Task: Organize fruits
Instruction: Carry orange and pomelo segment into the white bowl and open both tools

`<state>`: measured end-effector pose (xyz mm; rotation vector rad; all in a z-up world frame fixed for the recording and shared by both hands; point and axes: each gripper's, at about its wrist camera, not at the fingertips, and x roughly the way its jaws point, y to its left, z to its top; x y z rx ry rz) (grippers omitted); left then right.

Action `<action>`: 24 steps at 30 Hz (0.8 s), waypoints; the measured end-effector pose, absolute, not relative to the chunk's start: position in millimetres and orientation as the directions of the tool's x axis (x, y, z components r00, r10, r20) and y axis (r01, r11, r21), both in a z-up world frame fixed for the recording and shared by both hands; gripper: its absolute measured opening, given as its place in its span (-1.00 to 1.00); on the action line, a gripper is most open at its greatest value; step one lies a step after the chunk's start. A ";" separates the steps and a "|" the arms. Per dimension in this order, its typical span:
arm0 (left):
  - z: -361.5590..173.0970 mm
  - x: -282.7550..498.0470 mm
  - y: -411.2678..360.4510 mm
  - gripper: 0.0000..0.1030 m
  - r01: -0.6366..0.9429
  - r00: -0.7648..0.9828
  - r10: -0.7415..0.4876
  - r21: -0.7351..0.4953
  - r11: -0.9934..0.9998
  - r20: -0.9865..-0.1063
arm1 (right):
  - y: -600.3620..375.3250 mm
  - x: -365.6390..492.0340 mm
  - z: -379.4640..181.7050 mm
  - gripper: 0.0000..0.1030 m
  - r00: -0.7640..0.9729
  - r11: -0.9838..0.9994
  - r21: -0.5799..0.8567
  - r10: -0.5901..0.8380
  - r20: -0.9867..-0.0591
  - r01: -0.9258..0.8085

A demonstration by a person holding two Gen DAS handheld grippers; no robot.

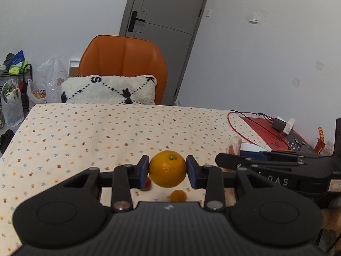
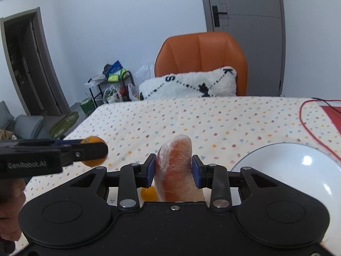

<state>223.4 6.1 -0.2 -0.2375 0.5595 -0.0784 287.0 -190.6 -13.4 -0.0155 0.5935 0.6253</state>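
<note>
pomelo wedge point(image 2: 178, 168) | long axis tilted up-forward | right gripper point(image 2: 173, 169) clamped

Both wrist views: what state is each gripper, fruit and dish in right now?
Left tongs: shut on the round orange mandarin, held off the table.
Right tongs: shut on the plastic-wrapped pink pomelo wedge, upright.
Small orange kumquat: lying loose on the floral tablecloth.
Small red fruit: on the cloth, partly hidden.
White round plate: empty where visible.
</note>
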 end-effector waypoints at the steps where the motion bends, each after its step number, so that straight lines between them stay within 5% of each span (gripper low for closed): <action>1: 0.8 224.2 2.1 -0.30 0.016 0.846 -0.143 -0.243 0.970 -0.514 | -194.2 285.9 -10.6 -0.35 0.657 0.816 0.160 0.548 -0.517 -0.555; 24: 0.3 252.5 -90.0 -0.30 0.176 0.816 -0.276 -0.237 0.955 -0.508 | -294.7 287.3 -10.8 -0.35 0.764 0.906 0.171 0.419 -0.490 -0.387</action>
